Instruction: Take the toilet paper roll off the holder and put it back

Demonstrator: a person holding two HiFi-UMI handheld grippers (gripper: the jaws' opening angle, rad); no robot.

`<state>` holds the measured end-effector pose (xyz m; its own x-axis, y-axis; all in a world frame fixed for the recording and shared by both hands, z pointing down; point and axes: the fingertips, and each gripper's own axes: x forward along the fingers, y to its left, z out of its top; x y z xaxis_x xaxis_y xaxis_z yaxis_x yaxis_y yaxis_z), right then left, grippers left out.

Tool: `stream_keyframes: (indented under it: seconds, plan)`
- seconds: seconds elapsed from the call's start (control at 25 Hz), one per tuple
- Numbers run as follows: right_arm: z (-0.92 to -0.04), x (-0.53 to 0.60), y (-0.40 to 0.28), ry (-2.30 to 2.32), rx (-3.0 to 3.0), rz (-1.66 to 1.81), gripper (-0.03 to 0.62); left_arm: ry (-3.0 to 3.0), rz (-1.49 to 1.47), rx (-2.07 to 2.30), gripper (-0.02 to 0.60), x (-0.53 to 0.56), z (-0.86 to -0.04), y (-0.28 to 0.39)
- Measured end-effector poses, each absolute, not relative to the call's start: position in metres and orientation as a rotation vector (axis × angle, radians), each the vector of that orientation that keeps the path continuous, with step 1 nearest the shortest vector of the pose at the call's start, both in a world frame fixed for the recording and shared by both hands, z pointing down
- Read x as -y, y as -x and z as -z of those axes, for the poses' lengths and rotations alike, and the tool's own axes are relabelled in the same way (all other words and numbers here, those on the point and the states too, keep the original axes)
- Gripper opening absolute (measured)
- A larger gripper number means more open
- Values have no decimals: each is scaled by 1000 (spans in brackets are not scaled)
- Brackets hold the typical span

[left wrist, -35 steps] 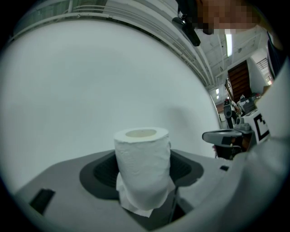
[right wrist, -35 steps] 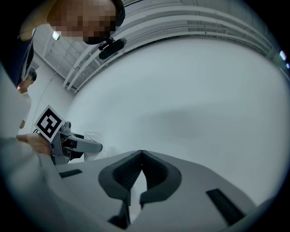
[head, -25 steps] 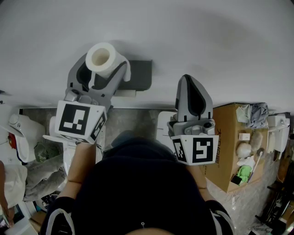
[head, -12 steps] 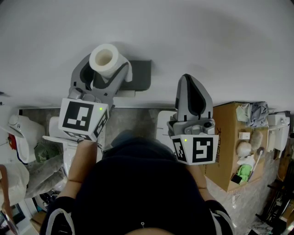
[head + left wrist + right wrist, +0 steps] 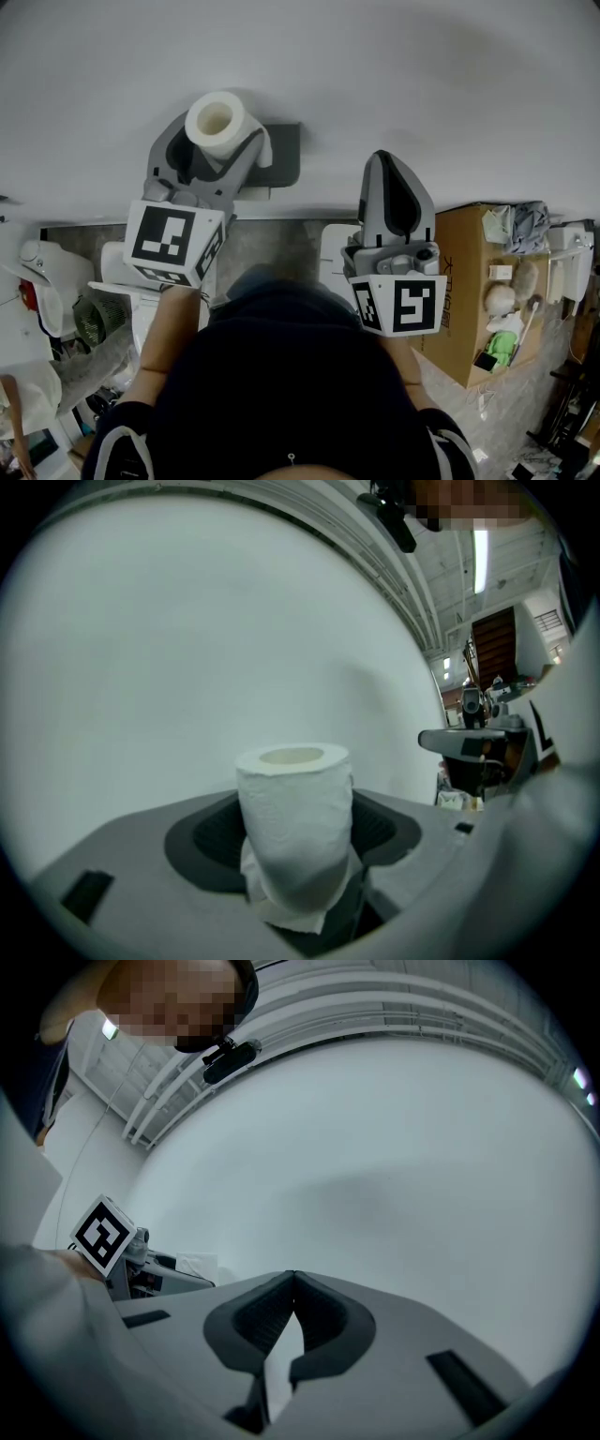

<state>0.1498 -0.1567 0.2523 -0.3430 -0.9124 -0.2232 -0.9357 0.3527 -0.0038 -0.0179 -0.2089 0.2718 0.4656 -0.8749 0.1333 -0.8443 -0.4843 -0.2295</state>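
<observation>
One toilet paper roll (image 5: pixel 217 117) is off its mount and sits between the fingers (image 5: pixel 202 841) of the left gripper (image 5: pixel 216 133), which are spread wide and pinch it on both flanks. Its long axis stands upright, across the line the fingers point along, so the open cardboard core faces up toward the head camera. A loose sheet (image 5: pixel 281 913) hangs from its lower end.

Just to the right of the roll in the head view, and a little lower in the picture, the dark grey holder (image 5: pixel 283 155) is fixed to the pale wall (image 5: pixel 422 75). The roll's edge overlaps the holder's left side there, so the two look close, though how far the roll stands out from the wall cannot be judged. The bar or peg that takes the core cannot be made out.

The likely next move is a short shift toward the holder. The core would first need to be lined up with whatever the holder offers, which may call for tipping the roll off upright.

Further right, the right gripper (image 5: pixel 386 161) hangs well apart from the roll, its fingers (image 5: pixel 253 1321) pressed together at the tips and holding nothing. The left hand is plainly the nearer one.
</observation>
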Motion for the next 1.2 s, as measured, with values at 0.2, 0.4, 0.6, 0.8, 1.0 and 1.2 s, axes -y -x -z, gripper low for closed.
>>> stream_keyframes:
  seconds: [0.2,0.4,0.6,0.8,1.0,1.2]
  plan:
    - [-254,155,-154,1684,-2417,-181,15,2550,397,-1529,311,211,-275,15]
    - [-255,155,-157,1687,-2414,-178,16,2548,421,-1541,311,212,-278,15]
    - [-254,154,-157,1685,-2415,-179,15,2543,439,-1551,311,212,-279,15]
    - [-253,152,-158,1687,-2415,-180,15,2536,461,-1555,311,212,-280,15]
    - [-253,152,-156,1684,-2417,-180,16,2529,480,-1553,311,213,-281,14]
    - [-253,152,-156,1685,-2421,-180,16,2534,489,-1550,313,213,-282,13]
